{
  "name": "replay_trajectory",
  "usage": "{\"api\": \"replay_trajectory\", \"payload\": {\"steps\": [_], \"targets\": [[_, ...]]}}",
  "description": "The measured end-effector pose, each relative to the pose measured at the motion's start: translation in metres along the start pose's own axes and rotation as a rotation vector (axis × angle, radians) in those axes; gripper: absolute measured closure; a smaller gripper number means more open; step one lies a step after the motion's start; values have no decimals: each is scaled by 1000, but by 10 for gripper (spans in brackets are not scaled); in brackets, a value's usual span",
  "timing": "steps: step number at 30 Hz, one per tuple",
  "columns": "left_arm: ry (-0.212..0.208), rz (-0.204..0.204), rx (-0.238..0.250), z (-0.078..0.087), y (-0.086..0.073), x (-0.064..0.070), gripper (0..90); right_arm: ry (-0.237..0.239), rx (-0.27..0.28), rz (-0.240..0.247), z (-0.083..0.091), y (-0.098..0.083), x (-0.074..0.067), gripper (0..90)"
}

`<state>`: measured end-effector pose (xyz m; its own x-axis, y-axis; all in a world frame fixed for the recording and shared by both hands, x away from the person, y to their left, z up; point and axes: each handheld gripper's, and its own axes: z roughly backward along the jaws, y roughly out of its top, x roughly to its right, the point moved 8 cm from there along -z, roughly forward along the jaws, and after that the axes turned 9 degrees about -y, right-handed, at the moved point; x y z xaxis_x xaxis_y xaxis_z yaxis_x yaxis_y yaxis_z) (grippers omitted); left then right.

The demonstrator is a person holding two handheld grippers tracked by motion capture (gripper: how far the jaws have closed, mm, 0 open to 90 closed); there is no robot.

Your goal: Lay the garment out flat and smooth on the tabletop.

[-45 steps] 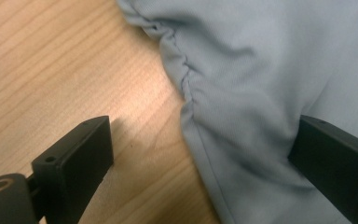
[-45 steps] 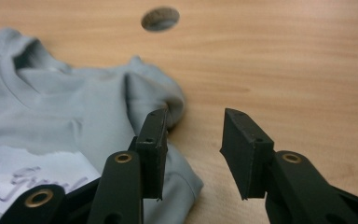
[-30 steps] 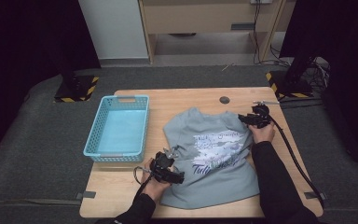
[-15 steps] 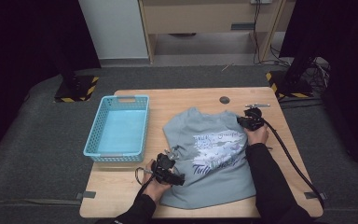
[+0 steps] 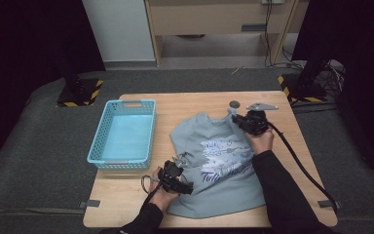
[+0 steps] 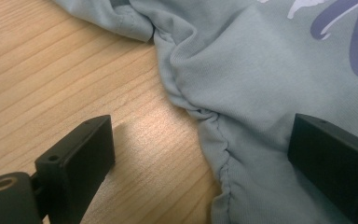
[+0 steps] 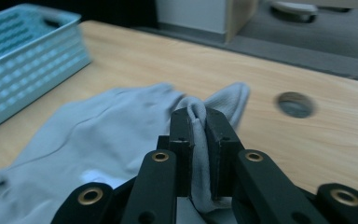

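T-shirt [image 5: 219, 163] folding has barely begun: it lies spread near the table's [image 5: 185, 103] front edge, basket [image 5: 124, 134] empty. Our right gripper [image 7: 198, 122] is clamped on a pinch of cloth, while our left gripper [image 6: 200, 154] stands wide over the hem.

Right claw [image 7: 199, 135] clamped, left claw [image 6: 205, 154] agape

In the left gripper view, the grey T-shirt [image 6: 270, 93] runs off the top, right and bottom edges, with its purple print cut off at upper right. In the right gripper view, the blue basket [image 7: 23, 56] is blurred and cropped at upper left, and the dark round spot [image 7: 294, 103] on the bench [image 7: 168, 60] is too soft to identify.
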<state>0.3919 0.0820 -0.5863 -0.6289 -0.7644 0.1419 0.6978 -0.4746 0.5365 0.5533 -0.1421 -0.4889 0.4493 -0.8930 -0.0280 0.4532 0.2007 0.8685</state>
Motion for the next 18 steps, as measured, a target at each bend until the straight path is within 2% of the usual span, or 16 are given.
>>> {"api": "replay_trajectory", "payload": {"steps": [4, 8, 13, 18], "targets": [[-2, -2, -2, 0, 0, 0, 55, 63, -57, 71, -16, -24, -39, 818], [-3, -4, -5, 0, 0, 1, 54, 97, -123, 131, -35, -54, -65, 804], [-5, -7, -7, 0, -1, 1, 50, 108, -174, 178, -46, -81, -78, 756], [-7, -9, -9, 0, -1, 1, 47, 146, -170, 158, -35, -72, -81, 646]]}}
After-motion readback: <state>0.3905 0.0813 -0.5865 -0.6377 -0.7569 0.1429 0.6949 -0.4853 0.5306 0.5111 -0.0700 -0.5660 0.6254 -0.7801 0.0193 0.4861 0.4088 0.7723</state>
